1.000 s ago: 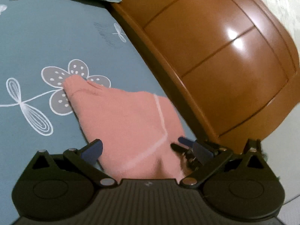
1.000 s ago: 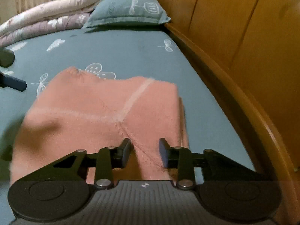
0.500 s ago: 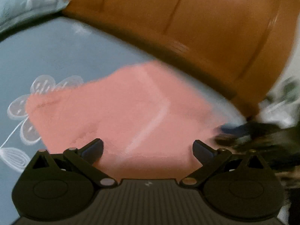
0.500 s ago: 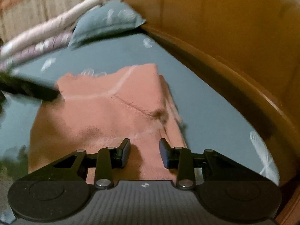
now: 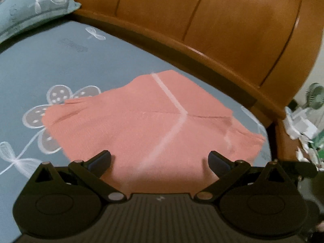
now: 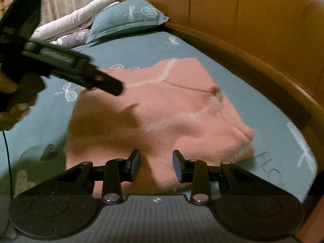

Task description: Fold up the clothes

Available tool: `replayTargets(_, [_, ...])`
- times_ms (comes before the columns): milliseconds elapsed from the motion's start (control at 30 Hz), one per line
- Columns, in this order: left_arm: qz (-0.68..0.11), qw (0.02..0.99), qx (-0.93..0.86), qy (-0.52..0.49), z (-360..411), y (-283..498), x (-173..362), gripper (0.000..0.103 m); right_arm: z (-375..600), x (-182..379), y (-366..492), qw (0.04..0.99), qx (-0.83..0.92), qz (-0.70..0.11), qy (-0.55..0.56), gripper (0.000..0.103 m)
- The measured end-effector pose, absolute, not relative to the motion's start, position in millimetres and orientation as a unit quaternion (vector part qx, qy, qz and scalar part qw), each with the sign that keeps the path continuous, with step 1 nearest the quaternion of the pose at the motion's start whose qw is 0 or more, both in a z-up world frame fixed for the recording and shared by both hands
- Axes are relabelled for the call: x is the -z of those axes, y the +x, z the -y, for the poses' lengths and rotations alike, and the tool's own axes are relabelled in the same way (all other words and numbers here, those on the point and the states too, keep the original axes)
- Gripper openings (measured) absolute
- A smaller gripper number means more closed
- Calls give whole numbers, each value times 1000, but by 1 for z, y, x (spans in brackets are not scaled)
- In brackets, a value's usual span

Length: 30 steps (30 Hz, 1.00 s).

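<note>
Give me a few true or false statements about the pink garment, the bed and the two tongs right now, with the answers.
1. The pink garment lies on the blue-grey floral sheet. True.
2. The left tongs are clamped on the garment. False: their jaws stand wide apart, holding nothing.
3. A wooden headboard runs along the bed. True.
4. The right tongs hold a pillow. False: they are open above the garment; the pillow lies far off.
5. The garment is plain pink. False: pale stripes cross it.
</note>
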<state>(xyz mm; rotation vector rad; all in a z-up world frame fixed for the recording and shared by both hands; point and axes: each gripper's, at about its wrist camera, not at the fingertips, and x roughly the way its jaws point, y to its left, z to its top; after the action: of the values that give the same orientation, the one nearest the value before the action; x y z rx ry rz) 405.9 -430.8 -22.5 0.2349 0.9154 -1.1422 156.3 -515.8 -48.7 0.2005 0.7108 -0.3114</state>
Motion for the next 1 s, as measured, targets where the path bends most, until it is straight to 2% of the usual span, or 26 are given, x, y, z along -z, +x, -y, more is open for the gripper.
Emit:
replayTargets(133, [-397,751,514,119,398,399,13,102,490,38,160,940,109,-311,87,42])
replayTargets(300, [-366,781,481,155,363,382,15,102,474,65,177,924,90,-366,65,44])
replayTargets(400, [-352,797,460,170,340,372,18,102,483,50,177,927,92,-358,73,45])
replayTargets(567, [-340,814,437,174,321,360,17,102,523,16,211,938,155,-310,22,45])
replayTargets(800, [-356,824,413,150,302,357,19,102,592,54,274,914,201,-353,23,41])
replayTargets(867, [-361,823,410,152,299,356,19,102,602,53,280,915,190,-355,29,39])
replayTargets(900, [-364,822,410,154,298,355,19,102,607,53,284,914,189,-359,28,34])
replayTargets(1000, [-362,820,415,156,295,349,16,102,614,49,287,910,183,-369,46,34])
